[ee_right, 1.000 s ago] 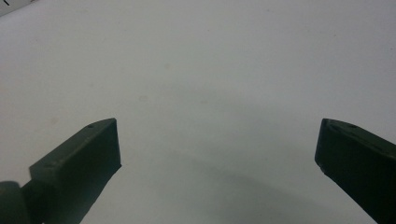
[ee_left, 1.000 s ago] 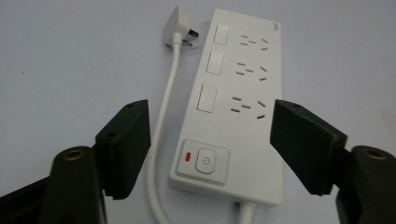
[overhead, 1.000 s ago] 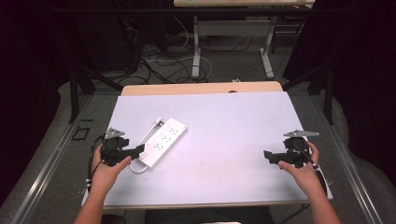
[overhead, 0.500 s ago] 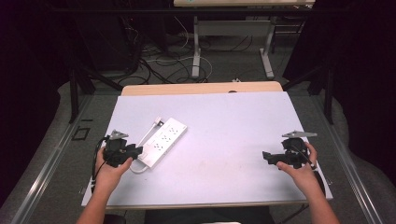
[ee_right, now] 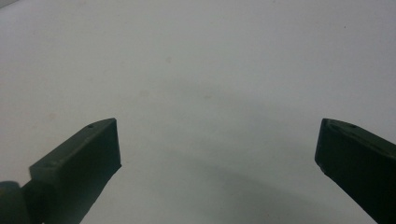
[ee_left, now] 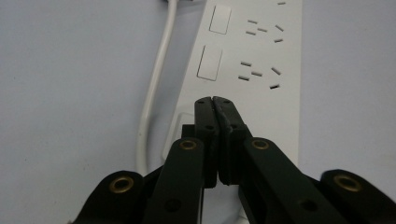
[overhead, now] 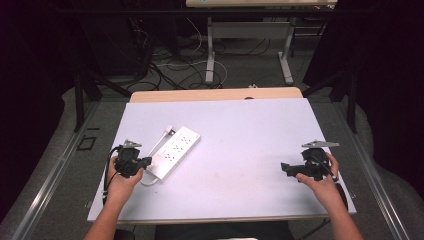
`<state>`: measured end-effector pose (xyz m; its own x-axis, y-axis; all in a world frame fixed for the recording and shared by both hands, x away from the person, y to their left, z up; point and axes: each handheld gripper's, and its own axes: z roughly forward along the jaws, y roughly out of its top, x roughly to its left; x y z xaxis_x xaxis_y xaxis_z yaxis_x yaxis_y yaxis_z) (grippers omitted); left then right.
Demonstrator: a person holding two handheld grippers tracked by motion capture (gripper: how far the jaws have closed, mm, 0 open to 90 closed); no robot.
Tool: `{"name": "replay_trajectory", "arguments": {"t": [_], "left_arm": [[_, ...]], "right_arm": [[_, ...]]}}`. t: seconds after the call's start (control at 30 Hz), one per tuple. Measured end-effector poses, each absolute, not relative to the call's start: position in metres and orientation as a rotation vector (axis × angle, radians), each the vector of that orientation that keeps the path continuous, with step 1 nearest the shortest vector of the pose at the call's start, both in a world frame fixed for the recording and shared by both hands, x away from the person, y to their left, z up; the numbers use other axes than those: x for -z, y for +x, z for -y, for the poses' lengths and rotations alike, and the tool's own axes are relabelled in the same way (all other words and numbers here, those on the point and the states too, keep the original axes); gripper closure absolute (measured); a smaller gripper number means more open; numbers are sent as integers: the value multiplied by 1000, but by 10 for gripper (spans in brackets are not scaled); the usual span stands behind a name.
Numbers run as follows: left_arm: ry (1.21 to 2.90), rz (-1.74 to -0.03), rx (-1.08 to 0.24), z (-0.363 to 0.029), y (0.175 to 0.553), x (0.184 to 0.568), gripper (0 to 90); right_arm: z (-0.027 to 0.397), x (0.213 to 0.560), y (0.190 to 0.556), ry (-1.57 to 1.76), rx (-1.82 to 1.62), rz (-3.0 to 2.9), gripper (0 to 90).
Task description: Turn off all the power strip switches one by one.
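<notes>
A white power strip (overhead: 176,151) lies at an angle on the left part of the pale table (overhead: 250,130), its white cable (overhead: 161,137) running along its left side. My left gripper (overhead: 148,161) sits at the strip's near end. In the left gripper view its jaws have just been closing and now meet tip to tip (ee_left: 215,100) above the strip (ee_left: 261,56), with nothing between them. The cable (ee_left: 156,79) passes to their left. My right gripper (overhead: 285,167) rests near the table's right edge, open (ee_right: 219,140) over bare tabletop.
A wooden strip (overhead: 215,95) runs along the table's far edge. Behind it, loose cables (overhead: 170,65) lie on the dark floor around the metal legs (overhead: 210,55) of another desk. Grey floor flanks the table on both sides.
The left gripper's jaws have drawn together at the strip's near end. Both hands have stayed almost where they were.
</notes>
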<state>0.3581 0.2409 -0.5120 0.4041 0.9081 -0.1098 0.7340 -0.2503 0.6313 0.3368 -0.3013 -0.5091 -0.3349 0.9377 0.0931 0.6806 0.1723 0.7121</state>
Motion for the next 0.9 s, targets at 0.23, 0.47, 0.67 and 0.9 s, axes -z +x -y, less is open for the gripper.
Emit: {"name": "replay_trajectory", "arguments": {"t": [0.23,0.47,0.67,0.9], "left_arm": [[2061,-1411,-347,-239,361,516,900],[2088,-1417,-329,-236,363,519,900],[2089,-1426,-337,-235,365,522,900],[2107,-1436,-365,-231,364,523,900]], "right_arm": [[302,510,337,1531,-964,-2098,0],[302,510,337,1543,-960,-2095,0],[302,510,337,1544,-960,-2096,0],[303,510,336,1534,-963,-2097,0]]}}
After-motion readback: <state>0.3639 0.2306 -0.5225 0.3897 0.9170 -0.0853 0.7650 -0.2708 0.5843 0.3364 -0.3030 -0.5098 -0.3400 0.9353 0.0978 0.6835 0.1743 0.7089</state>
